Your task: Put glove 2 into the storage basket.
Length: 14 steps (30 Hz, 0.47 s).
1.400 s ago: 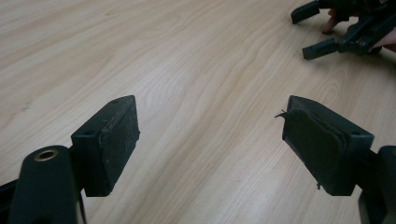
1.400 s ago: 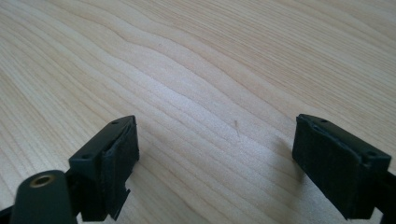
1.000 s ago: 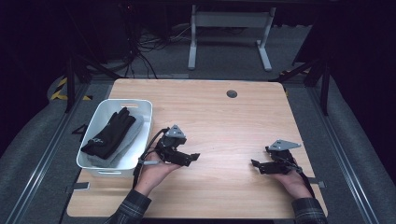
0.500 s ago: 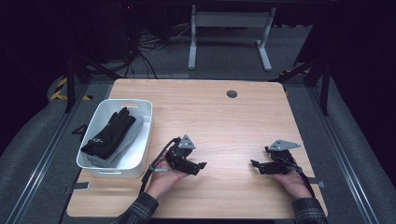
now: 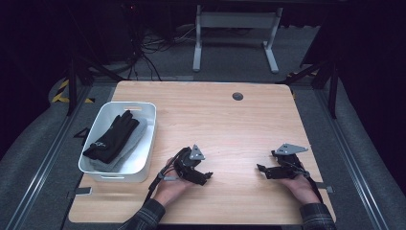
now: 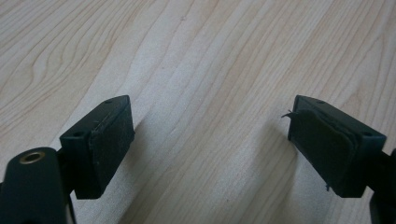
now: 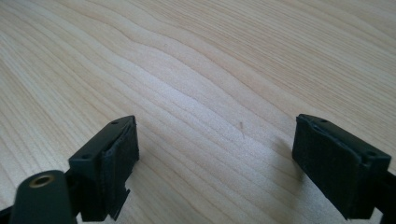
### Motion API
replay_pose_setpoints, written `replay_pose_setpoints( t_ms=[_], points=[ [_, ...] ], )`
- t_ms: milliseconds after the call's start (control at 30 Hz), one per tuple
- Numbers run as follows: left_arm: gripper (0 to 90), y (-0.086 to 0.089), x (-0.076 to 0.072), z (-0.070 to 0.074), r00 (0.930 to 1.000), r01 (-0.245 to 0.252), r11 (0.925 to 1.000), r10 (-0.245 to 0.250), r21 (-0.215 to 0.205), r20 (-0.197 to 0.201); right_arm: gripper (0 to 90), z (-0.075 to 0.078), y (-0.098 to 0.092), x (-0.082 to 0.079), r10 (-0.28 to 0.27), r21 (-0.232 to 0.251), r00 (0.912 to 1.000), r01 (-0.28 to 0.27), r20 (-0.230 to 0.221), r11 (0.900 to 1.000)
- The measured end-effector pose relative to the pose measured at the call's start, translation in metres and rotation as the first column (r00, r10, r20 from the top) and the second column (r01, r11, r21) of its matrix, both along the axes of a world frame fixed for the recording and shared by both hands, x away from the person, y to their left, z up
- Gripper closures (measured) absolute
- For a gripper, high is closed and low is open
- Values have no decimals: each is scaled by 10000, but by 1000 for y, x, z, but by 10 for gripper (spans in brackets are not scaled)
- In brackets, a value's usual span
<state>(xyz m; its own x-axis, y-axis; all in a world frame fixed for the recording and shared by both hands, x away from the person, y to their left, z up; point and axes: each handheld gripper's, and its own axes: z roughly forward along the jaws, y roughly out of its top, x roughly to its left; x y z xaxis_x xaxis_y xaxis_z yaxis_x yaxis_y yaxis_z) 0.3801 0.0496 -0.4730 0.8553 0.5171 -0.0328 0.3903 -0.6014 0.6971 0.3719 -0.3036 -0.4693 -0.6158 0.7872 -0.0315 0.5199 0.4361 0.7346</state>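
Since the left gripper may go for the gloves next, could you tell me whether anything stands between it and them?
Only the bin's own white wall. The black glove lies inside on a grey one, and the left gripper, open and empty, sits low over bare table right of the bin, so it would likely have to lift over the rim.

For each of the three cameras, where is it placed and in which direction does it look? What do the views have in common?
High view: sits above the person's side, looks forward and down on the wooden table with the white bin holding a black glove; both forearms, left gripper and right gripper show.
Left gripper view: rides on the left gripper, looks down along its open jaws at bare wood.
Right gripper view: rides on the right gripper, open jaws over bare wood.
Shared: the gripper views both show the same tabletop grain.
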Motion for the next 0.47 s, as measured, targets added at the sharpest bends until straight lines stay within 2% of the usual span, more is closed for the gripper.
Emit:
replay_pose_setpoints(
  t_ms=[100,467],
  points=[
    [102,-1,0,-3,9998,90,10000,-90,-18,189,150,0,0,0,-10,-19,10000,10,6,10000],
    [97,-1,0,-3,9998,96,10000,-95,-10,202,150,0,0,0,-10,-20,10000,10,4,10000]
  ],
)
